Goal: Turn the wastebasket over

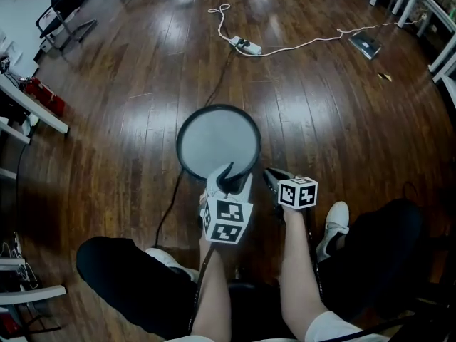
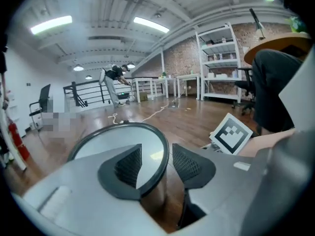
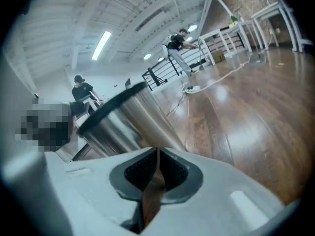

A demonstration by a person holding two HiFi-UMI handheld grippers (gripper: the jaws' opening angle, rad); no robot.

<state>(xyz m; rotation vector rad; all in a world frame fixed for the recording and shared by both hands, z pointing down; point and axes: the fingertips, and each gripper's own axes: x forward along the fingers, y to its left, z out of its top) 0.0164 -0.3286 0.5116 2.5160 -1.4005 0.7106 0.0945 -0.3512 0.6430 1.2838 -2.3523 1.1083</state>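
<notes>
Seen from overhead, the left gripper (image 1: 226,180) covers the near rim of the wastebasket (image 1: 214,137), whose side wall is hidden there.

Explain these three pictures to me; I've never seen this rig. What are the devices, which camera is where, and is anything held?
No robot here: a person holds a two-fingered gripper in each hand. One picture comes from a head camera looking down, the other two from cameras riding on each gripper. A steel wastebasket stands on the wooden floor. The left gripper is open, its fingers straddling the black rim without pressing. The right gripper is shut and empty, beside the basket's wall. Nothing is held.
</notes>
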